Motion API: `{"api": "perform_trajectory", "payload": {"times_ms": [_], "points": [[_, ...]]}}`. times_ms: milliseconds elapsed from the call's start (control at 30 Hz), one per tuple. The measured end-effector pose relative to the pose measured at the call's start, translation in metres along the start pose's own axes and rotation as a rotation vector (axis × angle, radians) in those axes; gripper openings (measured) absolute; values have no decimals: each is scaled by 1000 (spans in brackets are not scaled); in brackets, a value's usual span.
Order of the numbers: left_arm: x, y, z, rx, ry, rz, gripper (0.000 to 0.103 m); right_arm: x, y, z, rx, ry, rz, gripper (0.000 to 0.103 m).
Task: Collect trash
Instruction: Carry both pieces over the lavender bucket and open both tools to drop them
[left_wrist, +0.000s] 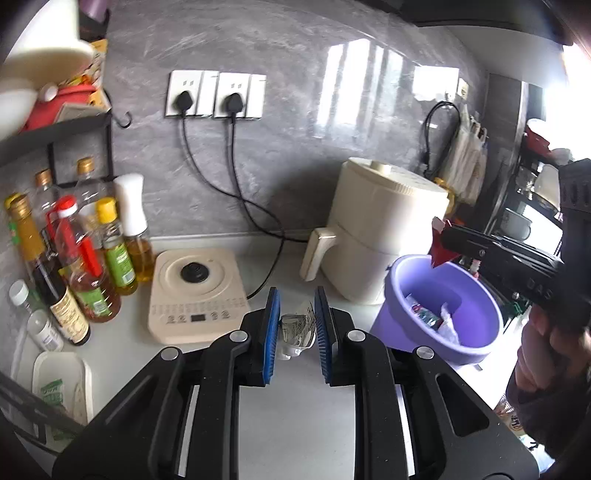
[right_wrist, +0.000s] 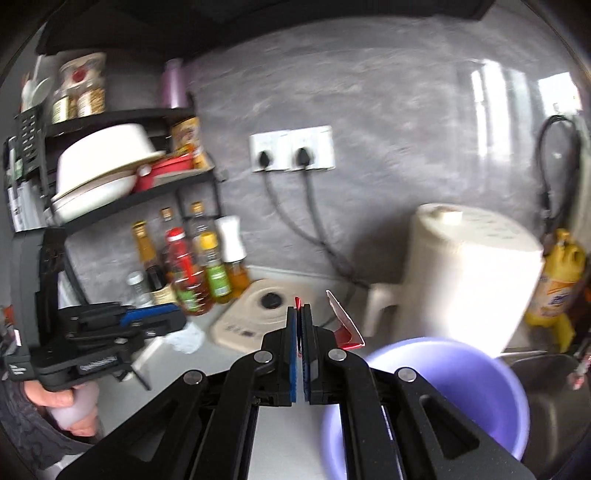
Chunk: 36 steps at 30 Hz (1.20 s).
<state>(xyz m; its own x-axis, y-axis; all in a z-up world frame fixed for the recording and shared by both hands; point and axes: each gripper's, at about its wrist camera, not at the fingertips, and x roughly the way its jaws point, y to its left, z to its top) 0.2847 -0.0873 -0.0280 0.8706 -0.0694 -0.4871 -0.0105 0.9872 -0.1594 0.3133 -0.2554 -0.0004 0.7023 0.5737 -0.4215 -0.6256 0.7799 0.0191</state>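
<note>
Two claws: left claw (left_wrist: 295, 325) spread around crumpled clear wrapper (left_wrist: 297, 326), right claw (right_wrist: 300, 317) pinching red foil (right_wrist: 345, 325).

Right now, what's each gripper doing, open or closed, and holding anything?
Left gripper: open, around a crumpled wrapper on the counter.
Right gripper: shut on a red wrapper, over the purple bucket.

Cream air fryer (left_wrist: 384, 236) at right, induction hob (left_wrist: 197, 295) centre, oil bottles (left_wrist: 92, 258) left, sockets (left_wrist: 216, 94) up top.
</note>
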Motion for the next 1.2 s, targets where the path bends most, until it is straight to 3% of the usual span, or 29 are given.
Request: {"api": "perform_trajectory", "payload": {"times_ms": [267, 400, 433, 500, 533, 800, 1200], "points": [[7, -18, 10, 30, -8, -31, 19, -12, -60, 0, 60, 7, -144, 4], [13, -26, 13, 50, -3, -48, 19, -10, -75, -9, 84, 28, -159, 9], [15, -28, 14, 54, -2, -53, 19, -8, -79, -12, 84, 40, -168, 13], [19, -33, 17, 63, -3, -68, 19, -9, -84, -17, 87, 44, -199, 38], [20, -35, 18, 67, -3, -72, 19, -10, -85, -19, 90, 41, -215, 42], [36, -64, 31, 101, -10, -161, 19, -39, -103, -21, 126, 22, -259, 43], [78, -146, 43, 215, 19, -353, 20, -116, -123, -39, 193, -18, -365, 43]]}}
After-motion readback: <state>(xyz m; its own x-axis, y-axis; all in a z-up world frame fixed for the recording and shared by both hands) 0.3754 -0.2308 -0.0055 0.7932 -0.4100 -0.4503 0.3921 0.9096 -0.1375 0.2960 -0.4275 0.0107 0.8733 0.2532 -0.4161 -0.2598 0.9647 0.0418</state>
